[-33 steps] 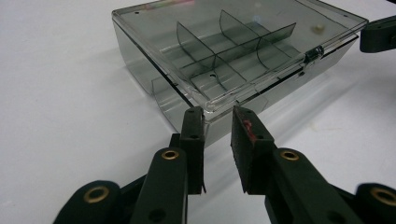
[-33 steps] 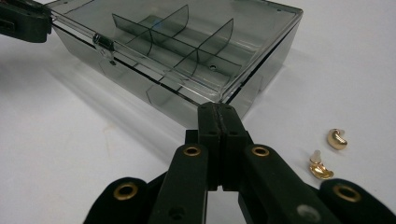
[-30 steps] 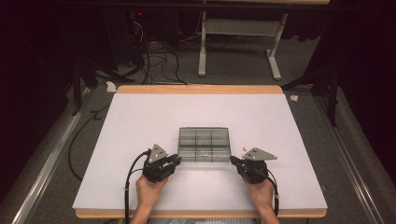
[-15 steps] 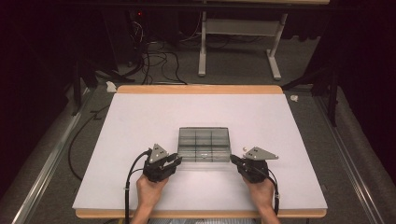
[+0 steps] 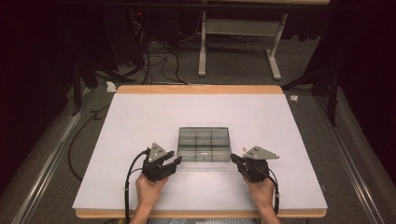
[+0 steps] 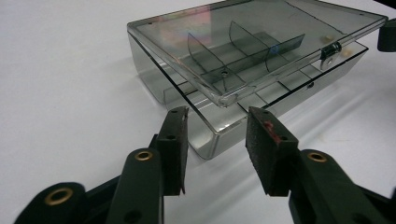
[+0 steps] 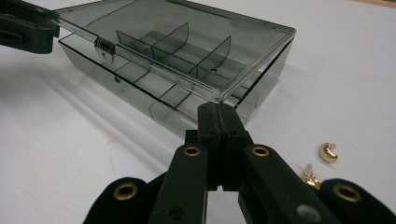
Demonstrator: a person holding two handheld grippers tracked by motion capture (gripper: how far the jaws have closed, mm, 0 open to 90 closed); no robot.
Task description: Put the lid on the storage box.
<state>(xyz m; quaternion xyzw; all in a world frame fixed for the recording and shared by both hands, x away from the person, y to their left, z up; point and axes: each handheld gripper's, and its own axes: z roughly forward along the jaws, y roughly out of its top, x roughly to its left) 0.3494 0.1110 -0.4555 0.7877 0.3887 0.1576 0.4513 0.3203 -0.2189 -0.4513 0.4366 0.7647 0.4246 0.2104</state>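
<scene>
Smoky clear plastic organiser box (image 5: 204, 144) sits mid-table, near the front edge, lid slightly lifted. Left gripper (image 6: 217, 140) has jaws apart, straddling the near corner. Right gripper (image 7: 218, 122) has jaws pressed together, nothing between, tip at the opposite corner. Two brass fittings (image 7: 328, 152) lie loose beside it. Risk: uneven push slides the light box or snaps the lid down.
</scene>
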